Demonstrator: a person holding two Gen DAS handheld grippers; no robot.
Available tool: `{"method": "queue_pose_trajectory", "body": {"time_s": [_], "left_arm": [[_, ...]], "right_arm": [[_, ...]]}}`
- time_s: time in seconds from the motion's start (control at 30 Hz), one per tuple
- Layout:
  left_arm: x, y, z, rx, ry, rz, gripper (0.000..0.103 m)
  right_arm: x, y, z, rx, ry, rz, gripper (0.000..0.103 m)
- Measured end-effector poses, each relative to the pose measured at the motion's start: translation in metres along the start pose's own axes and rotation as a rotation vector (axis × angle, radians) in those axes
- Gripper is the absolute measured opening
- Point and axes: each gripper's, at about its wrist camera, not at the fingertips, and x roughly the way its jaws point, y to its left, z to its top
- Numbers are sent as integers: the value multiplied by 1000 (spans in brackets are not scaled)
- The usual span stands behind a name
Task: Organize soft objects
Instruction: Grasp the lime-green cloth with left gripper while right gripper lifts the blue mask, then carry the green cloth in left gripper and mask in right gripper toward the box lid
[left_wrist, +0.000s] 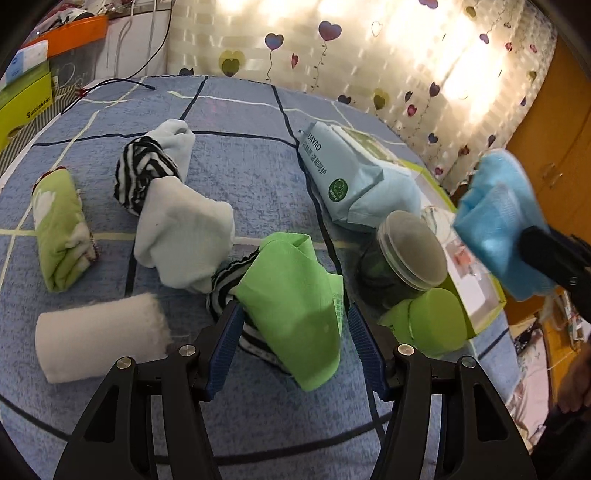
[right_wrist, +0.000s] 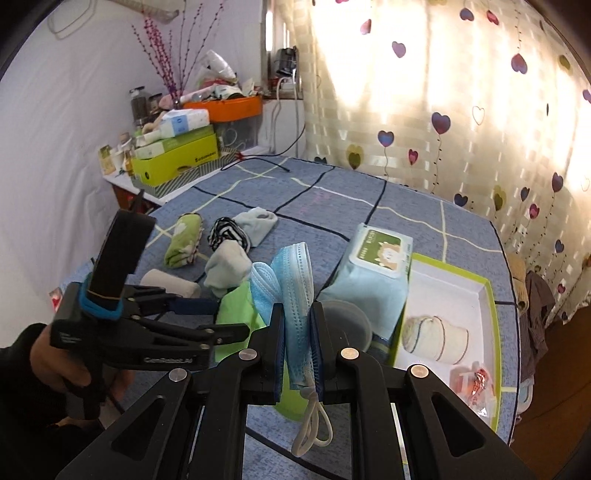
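My left gripper (left_wrist: 293, 314) stands open over the blue bedspread (left_wrist: 240, 177). A crumpled green cloth (left_wrist: 295, 280) sits between its blue pads, lying on a black-and-white striped sock (left_wrist: 225, 288). I cannot see the pads pressing on the cloth. My right gripper (right_wrist: 298, 332) is shut on a folded blue face mask (right_wrist: 291, 277), held up in the air. The mask's white ear loop (right_wrist: 312, 432) dangles below the jaws. In the left wrist view the mask (left_wrist: 495, 221) hangs at the right, above the green-rimmed box (left_wrist: 480, 295).
On the bedspread lie a green-and-white rolled towel (left_wrist: 61, 236), a white roll (left_wrist: 99, 336) and pale socks with striped cuffs (left_wrist: 177, 221). A wipes pack (left_wrist: 347, 173), a lidded jar (left_wrist: 410, 254) and a green cylinder (left_wrist: 436, 321) crowd the box (right_wrist: 491, 295), which holds a rolled cloth (right_wrist: 436, 336).
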Motion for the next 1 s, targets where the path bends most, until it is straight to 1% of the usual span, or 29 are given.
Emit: {"method": "queue_pose_trajectory", "body": {"time_s": [0.13,0.27,0.3,0.33,0.37,0.43,0.5,0.57,0.63,0.73,1.0], "left_arm": [[10,-5,1,0,21,13,60],[14,-4,0,-20,32,70,60],[11,-3,0,-19,21,76,57],[8,-3,0,-18,13,80,45],[7,-3,0,-16,10,81,42],[5,-3,0,-11,7,81,30],[5,-4,0,1,7,83,22],[1,-3,-1,-4,6,70,21],[-7,-4,-1,0,-12,60,18],[-24,-6,1,5,-43,42,17],[-57,-10,5,14,-116,32,17]], "right_arm": [[-1,-8,-4,17,-4,-2,12],[-2,-13,-6,30,-4,-3,12],[-2,-13,-6,32,-4,-4,12],[-3,-14,-7,35,-5,-6,12],[-3,-14,-7,37,-6,-7,12],[-5,-15,-8,46,-9,-11,12],[-6,-16,-8,49,-12,-12,12],[-7,-15,-9,48,-13,-13,12],[-9,-16,-9,50,-15,-14,12],[-15,-17,-10,58,-28,-22,12],[-28,-18,-15,86,-53,-34,12]]}}
